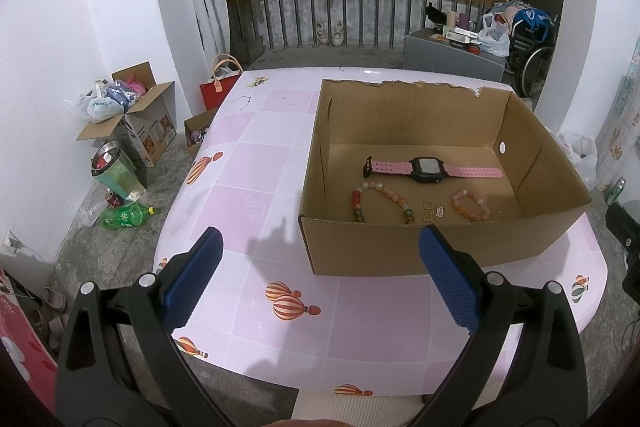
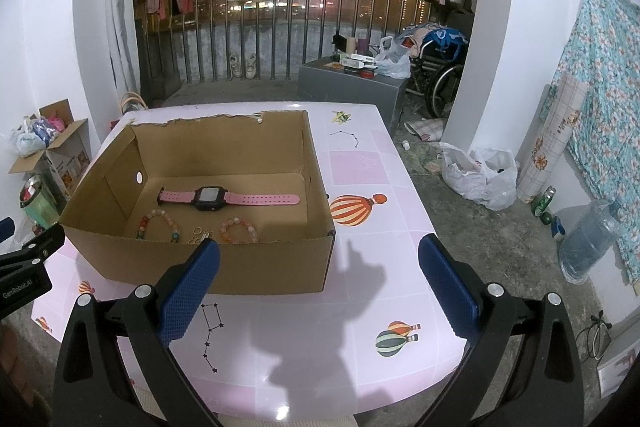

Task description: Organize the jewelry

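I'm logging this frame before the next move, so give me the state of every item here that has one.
left tongs: open, empty
right tongs: open, empty
cardboard box: open-topped, upright on table
pink watch: unbuckled, flat in the box
long bead bracelet: in the box
small bead bracelet: closed loop in the box
gold rings: loose on box floor

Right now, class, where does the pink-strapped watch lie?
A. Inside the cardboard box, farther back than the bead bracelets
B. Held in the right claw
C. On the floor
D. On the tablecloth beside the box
A: the watch lies flat on the floor of the cardboard box, behind the bead bracelets; both claws are open and hold nothing.
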### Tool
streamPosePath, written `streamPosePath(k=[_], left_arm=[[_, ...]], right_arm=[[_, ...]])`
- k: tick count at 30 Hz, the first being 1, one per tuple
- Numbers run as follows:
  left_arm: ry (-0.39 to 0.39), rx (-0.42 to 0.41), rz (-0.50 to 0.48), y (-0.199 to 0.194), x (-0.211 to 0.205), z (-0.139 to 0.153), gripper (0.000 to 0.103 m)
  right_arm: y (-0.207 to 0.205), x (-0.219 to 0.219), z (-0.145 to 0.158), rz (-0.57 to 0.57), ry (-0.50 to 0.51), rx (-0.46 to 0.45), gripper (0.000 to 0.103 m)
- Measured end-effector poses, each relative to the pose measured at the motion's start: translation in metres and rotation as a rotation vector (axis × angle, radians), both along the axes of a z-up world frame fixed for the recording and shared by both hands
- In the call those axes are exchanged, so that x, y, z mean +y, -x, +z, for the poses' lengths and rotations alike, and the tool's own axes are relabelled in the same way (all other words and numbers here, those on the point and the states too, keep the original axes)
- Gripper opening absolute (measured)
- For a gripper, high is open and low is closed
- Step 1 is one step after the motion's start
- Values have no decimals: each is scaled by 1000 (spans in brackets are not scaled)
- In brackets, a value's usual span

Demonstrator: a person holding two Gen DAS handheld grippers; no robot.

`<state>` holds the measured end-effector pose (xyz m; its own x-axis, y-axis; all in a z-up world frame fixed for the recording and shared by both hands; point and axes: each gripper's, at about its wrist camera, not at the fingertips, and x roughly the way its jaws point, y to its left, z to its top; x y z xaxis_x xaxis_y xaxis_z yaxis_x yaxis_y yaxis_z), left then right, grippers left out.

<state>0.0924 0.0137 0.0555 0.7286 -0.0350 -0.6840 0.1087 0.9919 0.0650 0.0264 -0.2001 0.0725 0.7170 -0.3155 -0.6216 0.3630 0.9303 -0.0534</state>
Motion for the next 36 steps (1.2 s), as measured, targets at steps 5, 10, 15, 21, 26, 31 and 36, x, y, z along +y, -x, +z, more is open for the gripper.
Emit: streamPosePath(k=[5,10,15,21,26,31,36], left_arm=[[0,-2,0,0,0,0,95],[0,0,-1,0,0,0,95],[0,-1,-1,0,0,0,95],[0,0,-1,-1,1,0,95],[0,1,-1,0,0,0,95],[1,-1,0,0,0,0,95],[2,1,-1,0,0,0,95]], right_arm=[[-1,1,-2,0,2,-1,97],[-1,1,-1,-1,3,0,97],[-1,1,-2,0,2,1,97],[-1,1,-1,1,3,-1,97],[-2,2,-2,1,2,0,97],[-2,1,-1,0,2,0,97],[-2,5,-3,3,2,1,97]])
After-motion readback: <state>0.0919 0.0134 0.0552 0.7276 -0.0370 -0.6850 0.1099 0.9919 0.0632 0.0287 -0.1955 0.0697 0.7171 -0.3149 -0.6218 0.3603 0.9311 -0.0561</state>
